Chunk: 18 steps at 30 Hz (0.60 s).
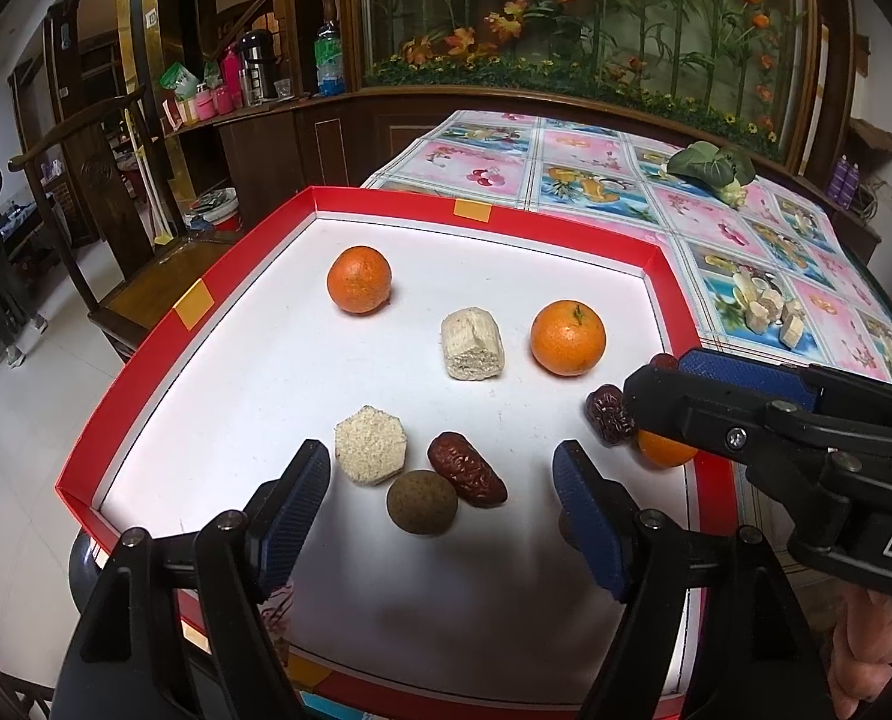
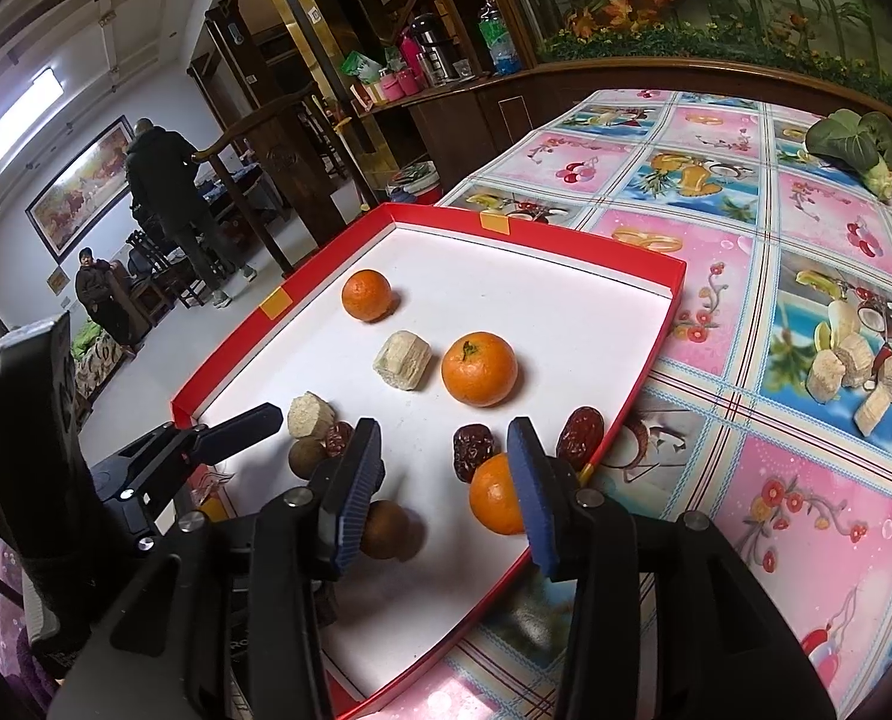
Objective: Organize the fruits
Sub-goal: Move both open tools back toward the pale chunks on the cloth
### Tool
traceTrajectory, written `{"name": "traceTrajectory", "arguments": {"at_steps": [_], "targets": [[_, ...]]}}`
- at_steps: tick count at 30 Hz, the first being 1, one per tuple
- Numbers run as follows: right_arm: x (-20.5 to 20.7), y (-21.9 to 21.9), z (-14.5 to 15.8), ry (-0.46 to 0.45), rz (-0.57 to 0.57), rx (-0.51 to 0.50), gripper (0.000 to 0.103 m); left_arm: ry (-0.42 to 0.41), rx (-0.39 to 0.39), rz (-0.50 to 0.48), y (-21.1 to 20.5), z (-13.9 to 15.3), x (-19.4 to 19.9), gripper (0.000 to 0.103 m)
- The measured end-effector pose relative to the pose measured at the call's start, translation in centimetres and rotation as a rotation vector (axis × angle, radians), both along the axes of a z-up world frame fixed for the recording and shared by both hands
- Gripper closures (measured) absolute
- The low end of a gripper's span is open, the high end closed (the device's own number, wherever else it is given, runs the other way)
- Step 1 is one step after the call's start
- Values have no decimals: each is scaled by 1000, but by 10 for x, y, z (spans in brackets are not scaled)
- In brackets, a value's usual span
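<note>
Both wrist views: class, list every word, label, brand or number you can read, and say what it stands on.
"DA": white letters on the right gripper's black body, cut off by the edge of the left wrist view.
Bottle label on the sideboard: too small to read.
Green packet beside it: print blurred.
Yellow stickers on the red tray rim: blank.

Both wrist cams close, angled down, sharing red tray point(image 1: 422, 199) point(image 2: 565, 234), edges prob. warped.

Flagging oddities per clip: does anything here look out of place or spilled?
Nothing spilled. The leafy green vegetable lies alone on the tablecloth, far from the red tray holding the other items.
</note>
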State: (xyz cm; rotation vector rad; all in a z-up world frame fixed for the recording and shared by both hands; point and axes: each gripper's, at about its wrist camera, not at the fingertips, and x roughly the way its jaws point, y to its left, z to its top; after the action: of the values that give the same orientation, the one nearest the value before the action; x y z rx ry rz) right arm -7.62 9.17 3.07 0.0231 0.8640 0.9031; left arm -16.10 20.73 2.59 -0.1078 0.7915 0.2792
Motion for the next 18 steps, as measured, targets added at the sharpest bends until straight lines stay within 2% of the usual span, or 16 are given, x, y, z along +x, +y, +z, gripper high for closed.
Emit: {"name": "traceTrajectory", "arguments": {"at_steps": [7,12,14,18], "targets": [[5,-9,7,-16,-19,10,57,-16,12,-9,-8,11,3,25],[26,-35,15,3,-92,48,54,-31,38,-55,-27,20,8,24],[36,-47,17,15,-132,61,50,-24,43,-75,-35,19,10,24],[48,-73,20,19,-193,73,49,-2,67,-125,-56,18,17,24]]}}
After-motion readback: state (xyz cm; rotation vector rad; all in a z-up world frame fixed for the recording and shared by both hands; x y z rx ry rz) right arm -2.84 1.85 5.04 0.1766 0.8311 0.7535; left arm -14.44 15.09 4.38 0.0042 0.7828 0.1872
